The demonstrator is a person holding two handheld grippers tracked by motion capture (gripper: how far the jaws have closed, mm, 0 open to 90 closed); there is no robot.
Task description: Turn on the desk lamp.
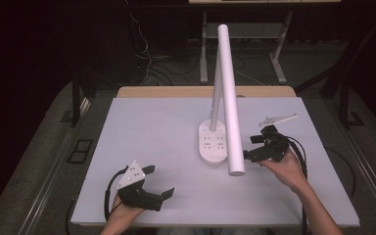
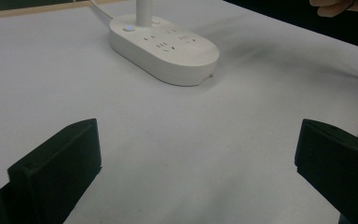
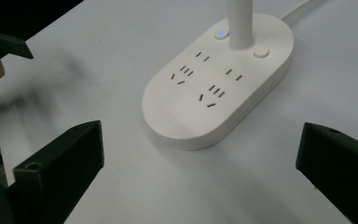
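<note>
**Two open grippers flanking a white desk lamp**

Standing near the middle of the white table (image 1: 142,127): a white desk lamp (image 1: 213,143), with an oval base carrying several socket slots, a small lit button and a round knob beside the stem. Rising from the far end of that base, a thin stem (image 1: 217,93); slanting down from its top toward the near side, a long tubular lamp head (image 1: 231,98), ending above the table just right of the base.

Left of the lamp base and nearer the table's front edge: the left gripper (image 1: 159,182), held low over the bare surface, jaws spread wide, empty, well apart from the base and aimed toward it, as seen in the left gripper view (image 2: 198,154).

Right of the lamp base, just beside the tip of the lamp head: the right gripper (image 1: 254,147), jaws likewise parted and empty, touching nothing, looking straight at the base (image 3: 219,79) in its own view (image 3: 200,158).

Beyond the right gripper, farther from the base: a small white bracket-like part (image 1: 278,119) lying flat on the table.
</note>
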